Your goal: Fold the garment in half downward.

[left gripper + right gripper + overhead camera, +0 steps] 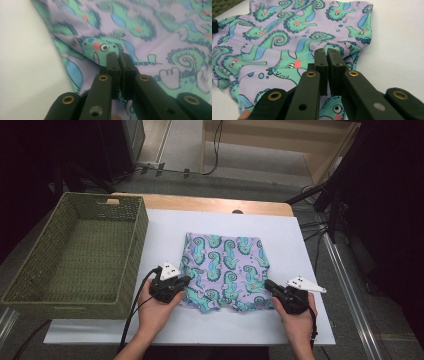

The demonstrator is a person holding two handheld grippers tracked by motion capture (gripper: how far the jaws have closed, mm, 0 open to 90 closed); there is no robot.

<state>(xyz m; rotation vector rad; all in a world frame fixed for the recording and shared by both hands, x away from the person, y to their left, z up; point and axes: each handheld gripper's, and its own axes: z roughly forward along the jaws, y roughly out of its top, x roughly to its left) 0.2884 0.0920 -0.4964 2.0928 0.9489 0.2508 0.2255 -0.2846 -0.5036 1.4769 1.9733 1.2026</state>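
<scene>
Your left gripper [183, 281] and right gripper [268, 284] are each clenched on a near edge of the shorts [225, 270], which lie flat on the white sheet [310, 270] beside the basket [75, 255]. You have the grasp; lifting or folding is not yet done, and the basket holds nothing.

Lab: floor cables [216, 150], camera-stand legs [320, 195]
</scene>
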